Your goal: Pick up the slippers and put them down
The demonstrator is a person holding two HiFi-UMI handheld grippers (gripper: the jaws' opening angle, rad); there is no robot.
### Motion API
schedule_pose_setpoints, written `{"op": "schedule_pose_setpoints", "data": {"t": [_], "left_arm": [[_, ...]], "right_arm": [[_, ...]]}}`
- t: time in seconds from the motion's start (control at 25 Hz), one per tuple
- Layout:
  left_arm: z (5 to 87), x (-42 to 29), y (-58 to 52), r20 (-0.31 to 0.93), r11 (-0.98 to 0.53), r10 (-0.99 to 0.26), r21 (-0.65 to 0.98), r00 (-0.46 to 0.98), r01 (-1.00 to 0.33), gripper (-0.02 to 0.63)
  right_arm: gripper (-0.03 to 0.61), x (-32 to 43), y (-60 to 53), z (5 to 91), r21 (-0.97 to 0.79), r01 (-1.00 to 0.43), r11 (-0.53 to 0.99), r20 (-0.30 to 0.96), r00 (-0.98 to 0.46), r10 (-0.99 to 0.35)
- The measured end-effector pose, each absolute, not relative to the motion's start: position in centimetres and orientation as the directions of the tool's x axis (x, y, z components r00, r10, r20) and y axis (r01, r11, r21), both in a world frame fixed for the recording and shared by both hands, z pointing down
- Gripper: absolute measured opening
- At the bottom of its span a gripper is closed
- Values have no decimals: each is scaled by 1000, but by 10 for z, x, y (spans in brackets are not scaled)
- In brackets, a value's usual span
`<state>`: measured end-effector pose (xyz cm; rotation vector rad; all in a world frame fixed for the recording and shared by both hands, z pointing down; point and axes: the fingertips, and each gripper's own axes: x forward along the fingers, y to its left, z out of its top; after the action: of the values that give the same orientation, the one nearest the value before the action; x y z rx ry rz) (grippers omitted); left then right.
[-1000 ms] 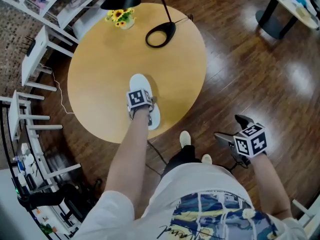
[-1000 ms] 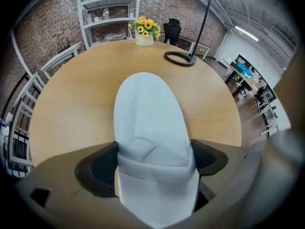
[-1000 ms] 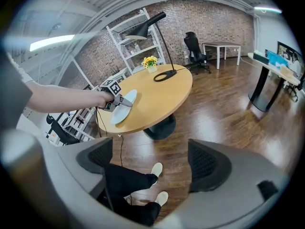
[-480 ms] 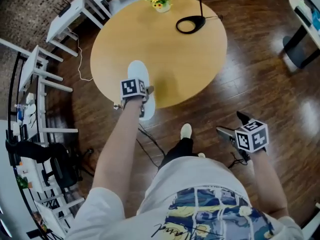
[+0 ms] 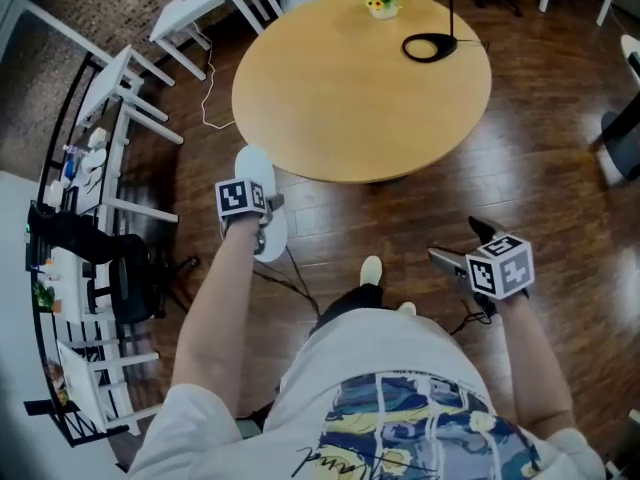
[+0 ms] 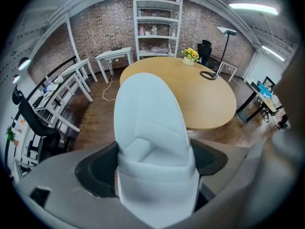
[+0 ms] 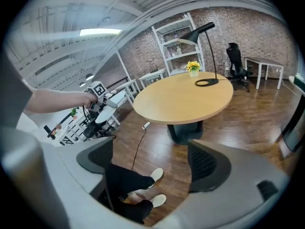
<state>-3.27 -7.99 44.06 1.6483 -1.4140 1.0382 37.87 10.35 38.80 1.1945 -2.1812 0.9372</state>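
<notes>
Dark wooden floor (image 5: 560, 218) surrounds a round light-wood counter (image 5: 340, 88), where a small pale pot (image 5: 381, 8) holds yellow flowers near a black ring-shaped lamp base (image 5: 430, 46). On the left gripper (image 5: 262, 218), the fingers clamp a soft white slipper (image 5: 254, 163), held in the air beyond the counter's edge, above the floor. On the right gripper (image 5: 462, 246), the fingers stand wide apart with nothing between them.
</notes>
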Motion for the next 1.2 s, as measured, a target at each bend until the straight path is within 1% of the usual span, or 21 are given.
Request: {"op": "schedule_pose_setpoints", "data": {"t": [0.16, 0.32, 0.52, 0.64, 0.92, 1.0, 1.08, 1.2], "left_arm": [[449, -73, -54, 912, -96, -405, 29, 66, -995, 474], [460, -101, -46, 911, -85, -404, 57, 87, -995, 474], [487, -150, -45, 910, -79, -396, 97, 121, -992, 474], [512, -190, -47, 914, -84, -383, 111, 135, -990, 474], [575, -289, -60, 917, -61, -355, 172, 183, -983, 474], [594, -318, -64, 925, -56, -337, 167, 176, -984, 474], [621, -350, -67, 944, -47, -294, 141, 148, -989, 474], [679, -366, -74, 951, -52, -240, 191, 198, -980, 474]], "right_arm": [[509, 357, 108, 396, -300, -856, 421, 712, -494, -498], [509, 332, 100, 403, -274, -855, 439, 747, -477, -463], [509, 267, 72, 421, -245, -839, 485, 794, -461, -397], [509, 202, 52, 435, -242, -817, 523, 818, -461, -343], [491, 9, 0, 478, -244, -739, 628, 871, -451, -193], [491, -43, -17, 503, -260, -723, 639, 883, -447, -146], [491, -90, -40, 533, -275, -717, 641, 891, -440, -109], [489, -142, -79, 585, -279, -724, 631, 899, -428, -93]]}}
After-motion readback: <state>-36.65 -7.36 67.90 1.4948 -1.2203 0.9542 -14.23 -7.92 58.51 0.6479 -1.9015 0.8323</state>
